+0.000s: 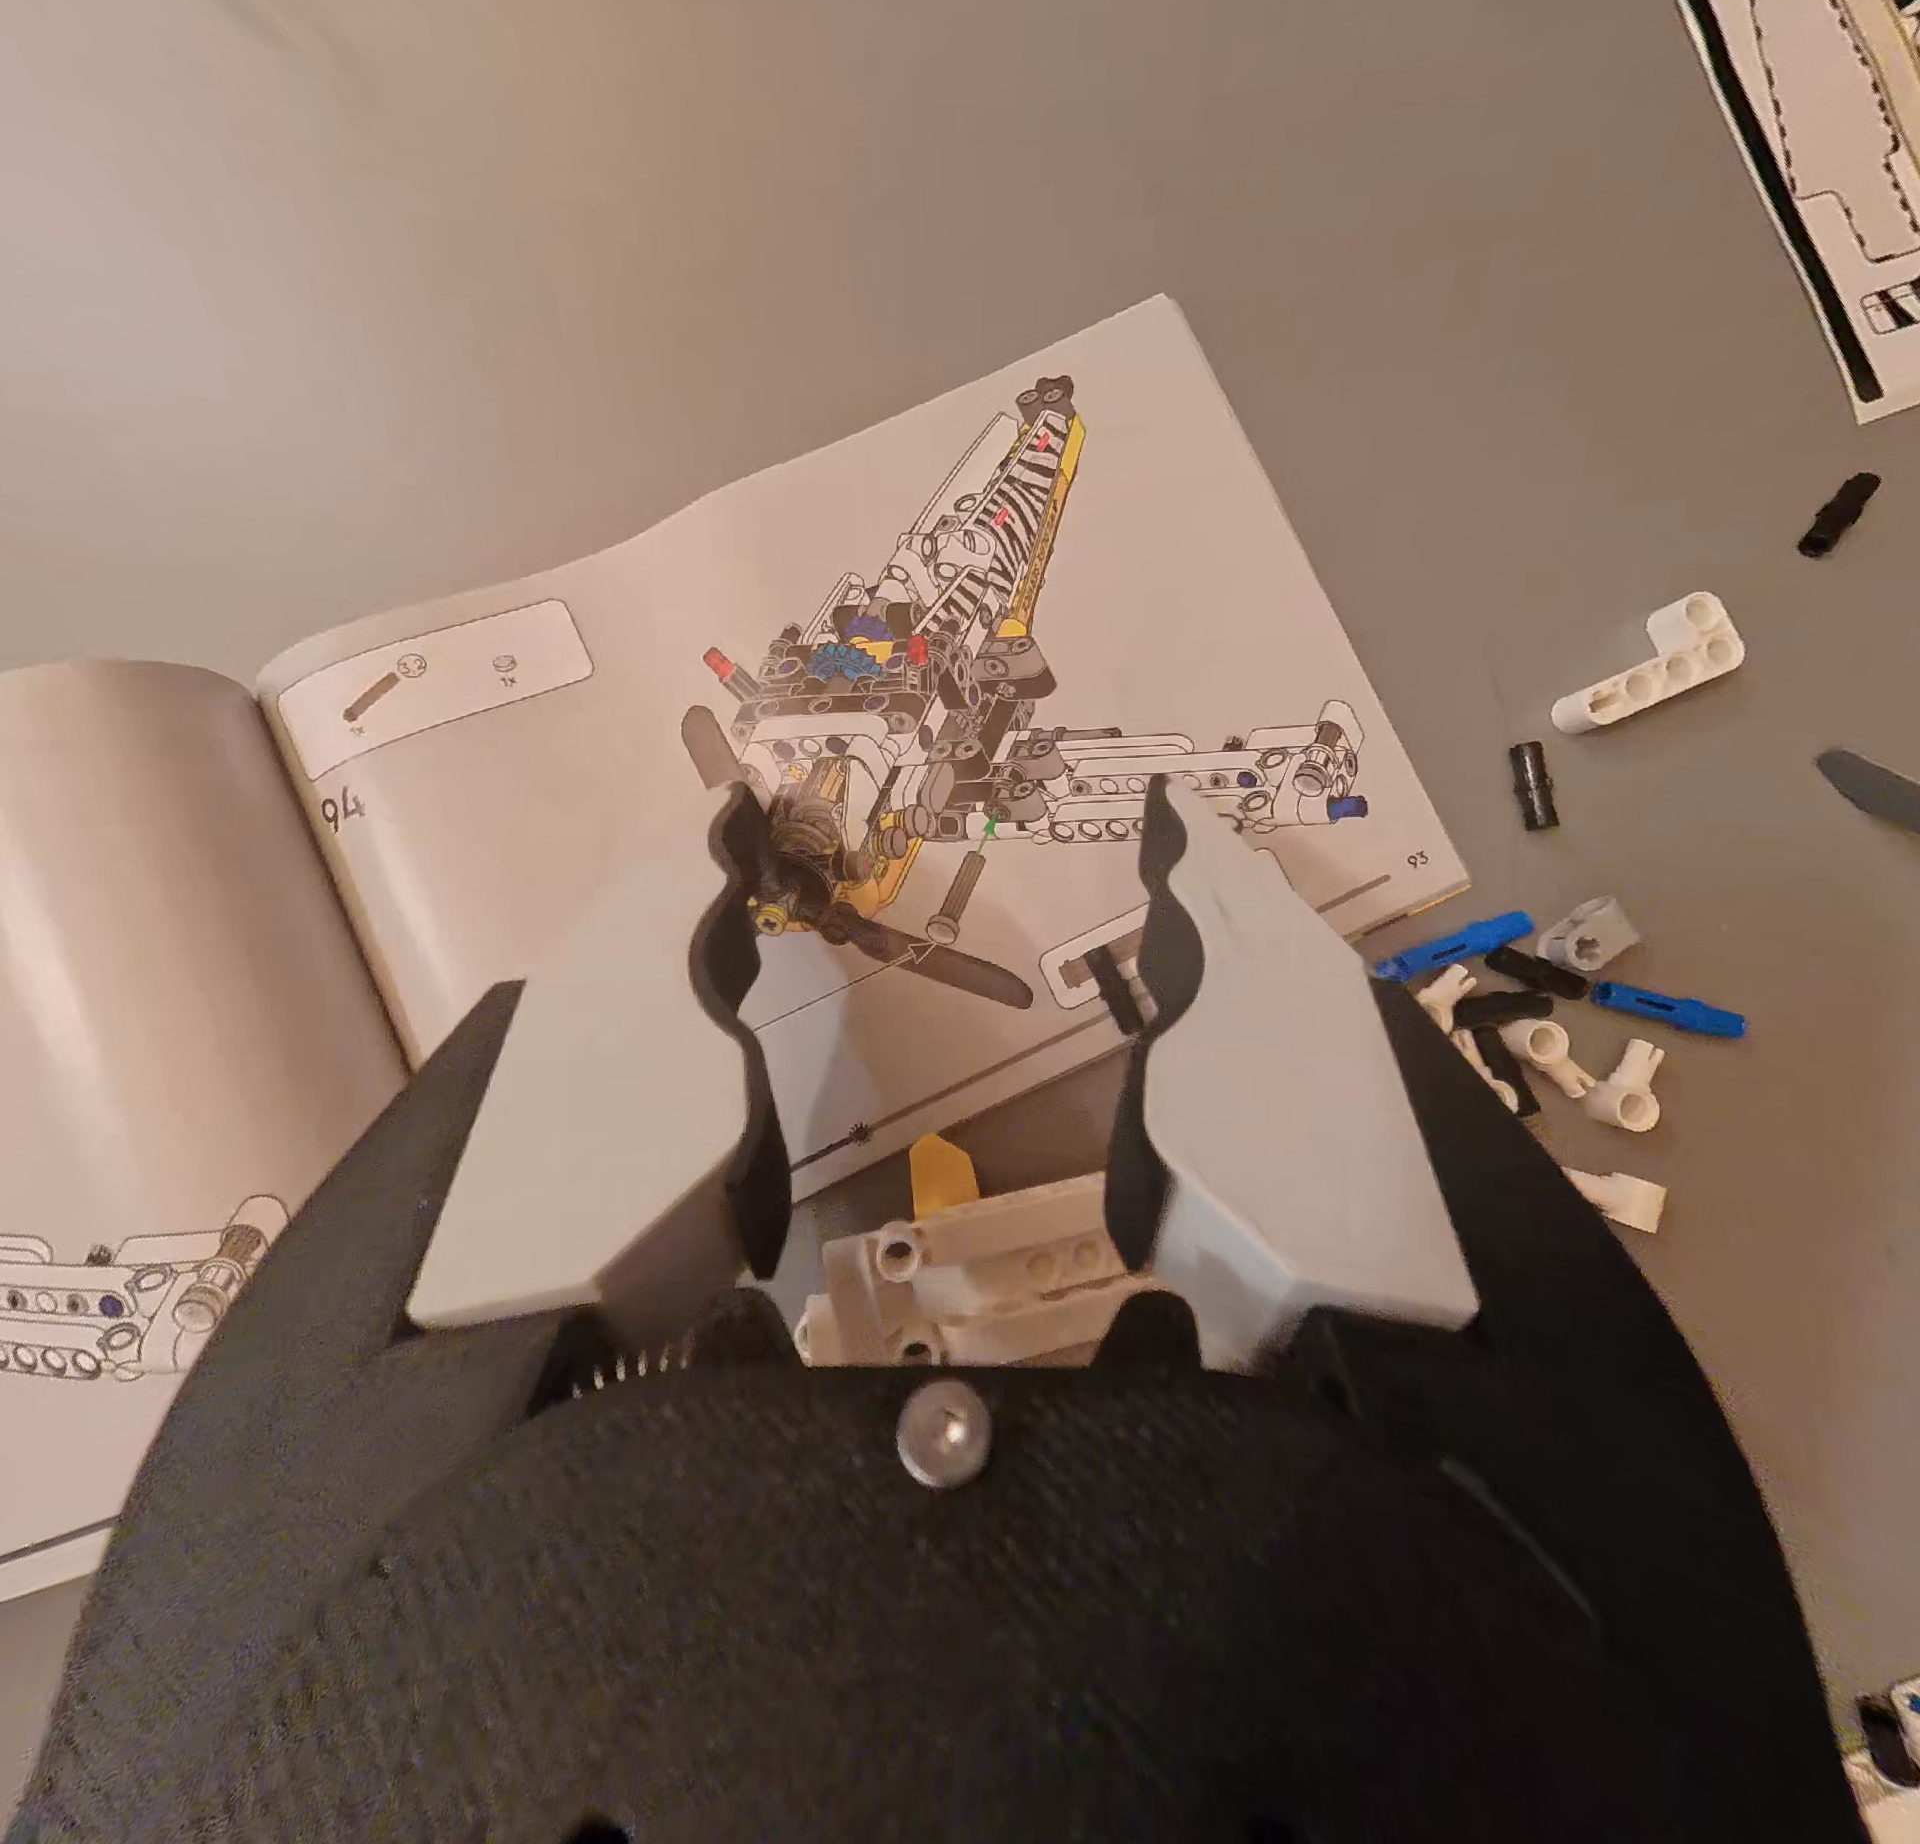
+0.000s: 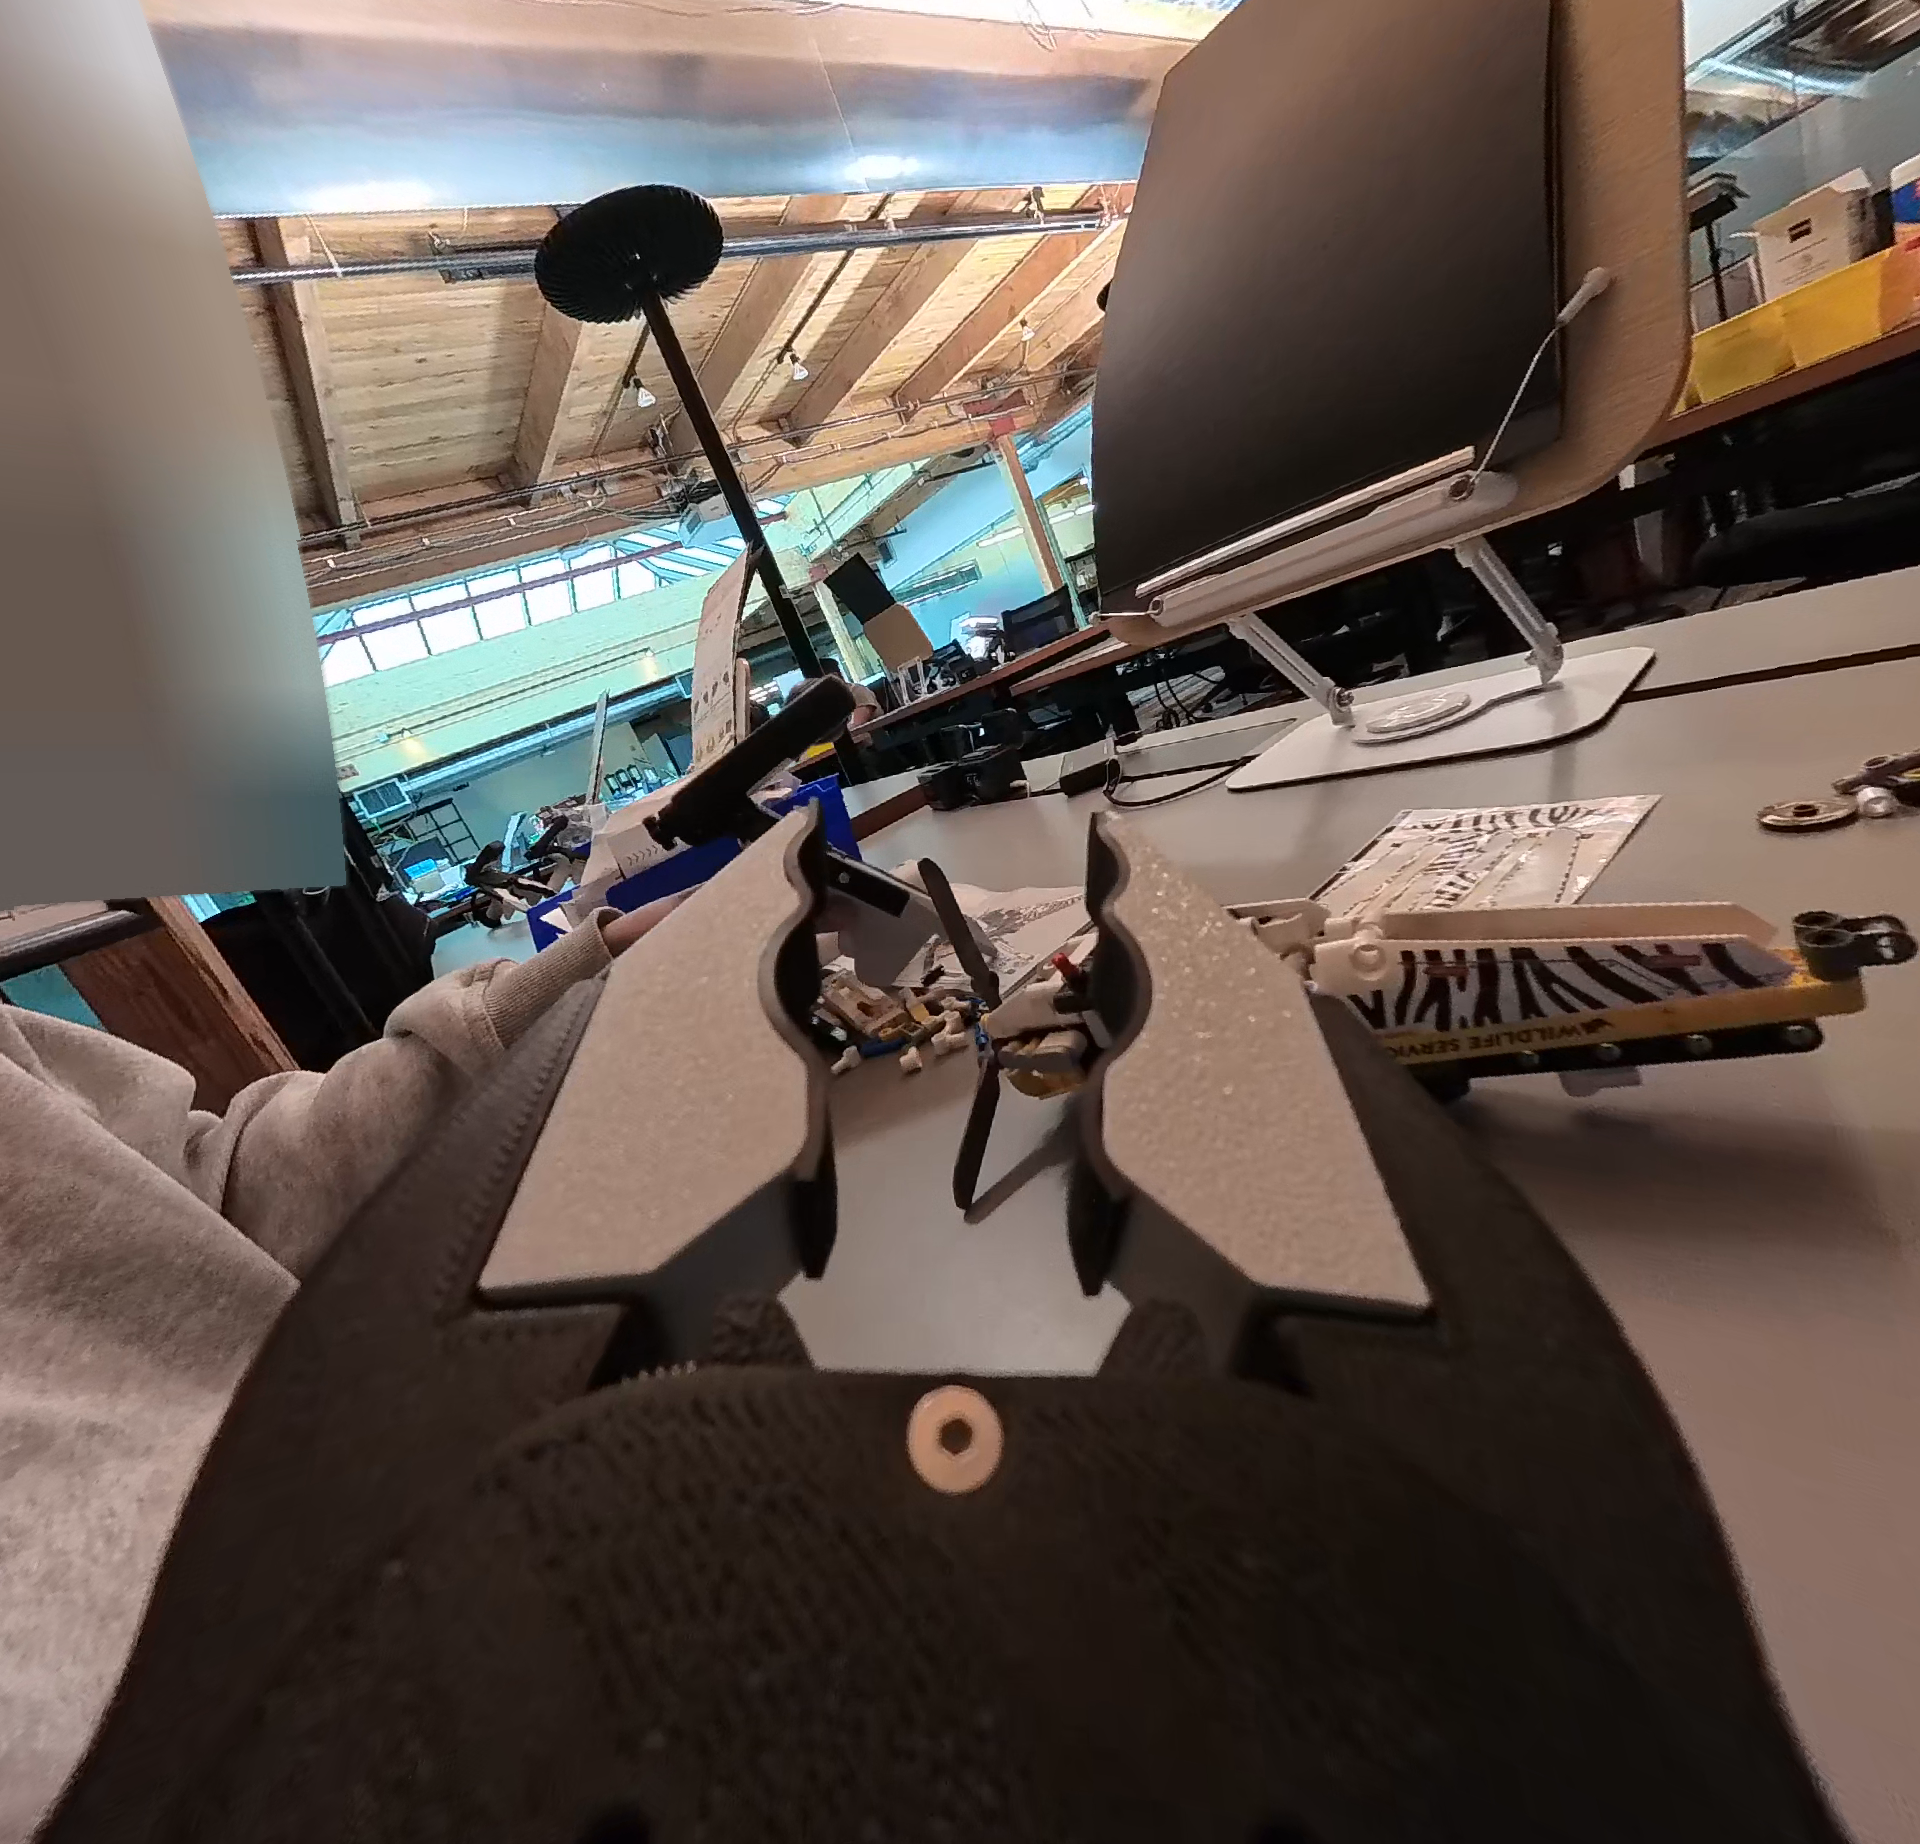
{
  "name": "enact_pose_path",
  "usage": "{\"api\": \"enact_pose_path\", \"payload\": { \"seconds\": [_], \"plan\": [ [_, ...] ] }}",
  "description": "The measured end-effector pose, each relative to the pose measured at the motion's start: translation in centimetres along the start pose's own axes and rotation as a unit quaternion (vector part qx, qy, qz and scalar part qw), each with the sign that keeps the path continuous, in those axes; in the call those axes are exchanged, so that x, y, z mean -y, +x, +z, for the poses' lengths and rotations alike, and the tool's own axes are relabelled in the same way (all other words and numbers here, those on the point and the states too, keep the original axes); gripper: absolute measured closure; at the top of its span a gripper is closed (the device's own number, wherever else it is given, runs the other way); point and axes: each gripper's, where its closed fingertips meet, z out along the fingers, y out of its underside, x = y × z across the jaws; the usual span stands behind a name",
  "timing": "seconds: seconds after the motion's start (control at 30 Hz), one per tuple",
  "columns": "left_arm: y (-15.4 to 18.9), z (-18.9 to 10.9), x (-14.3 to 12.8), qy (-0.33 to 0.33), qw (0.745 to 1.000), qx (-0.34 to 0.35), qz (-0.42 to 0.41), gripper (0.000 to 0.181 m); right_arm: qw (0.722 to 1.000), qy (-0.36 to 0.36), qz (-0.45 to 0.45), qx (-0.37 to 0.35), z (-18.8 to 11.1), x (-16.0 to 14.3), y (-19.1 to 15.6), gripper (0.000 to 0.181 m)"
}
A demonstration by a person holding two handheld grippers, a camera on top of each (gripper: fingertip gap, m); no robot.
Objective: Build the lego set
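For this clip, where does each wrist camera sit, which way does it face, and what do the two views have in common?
Left wrist view: on the left gripper, looking steeply down at the open booklet and loose pieces on the grey table; own open fingers show.
Right wrist view: on the right gripper, low over the table, looking level at the plane model and monitor; own open fingers and a grey sleeve show.
Shared: table, loose pieces, sticker sheet.
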Motion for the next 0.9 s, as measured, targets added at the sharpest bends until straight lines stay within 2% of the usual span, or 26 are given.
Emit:
{"api": "enact_pose_path", "payload": {
  "seconds": [0.23, 0.3, 0.37, 0.5, 0.63, 0.8, 0.9],
  "plan": [
    [-0.9, 0.0, 0.2, -0.002, 1.000, 0.008, -0.002, 0.140, 1.000, 0.003, 0.000, 0.002, -0.1, 0.1, -0.1, 0.133],
    [-1.4, -0.1, 0.2, -0.003, 1.000, 0.019, 0.002, 0.166, 1.000, 0.003, -0.001, 0.002, -0.1, 0.1, -0.1, 0.133],
    [-1.9, -0.4, 0.6, 0.003, 1.000, 0.023, -0.007, 0.181, 1.000, 0.003, -0.003, 0.002, -0.1, 0.1, -0.1, 0.133],
    [-2.6, -2.4, 2.7, 0.058, 0.994, -0.050, -0.079, 0.181, 1.000, 0.003, -0.002, 0.001, 0.0, 0.1, -0.1, 0.133],
    [-5.8, -5.2, 4.0, 0.119, 0.972, -0.125, -0.160, 0.181, 1.000, 0.004, -0.002, 0.000, -0.1, 0.1, -0.1, 0.133],
    [-9.5, -7.7, 3.0, 0.155, 0.927, -0.237, -0.245, 0.181, 1.000, 0.003, -0.003, -0.007, 0.0, 0.1, 0.2, 0.133],
    [-10.4, -9.0, 2.5, 0.176, 0.892, -0.311, -0.277, 0.178, 1.000, 0.001, -0.004, -0.015, 0.1, 0.1, 0.5, 0.133]
  ]
}}
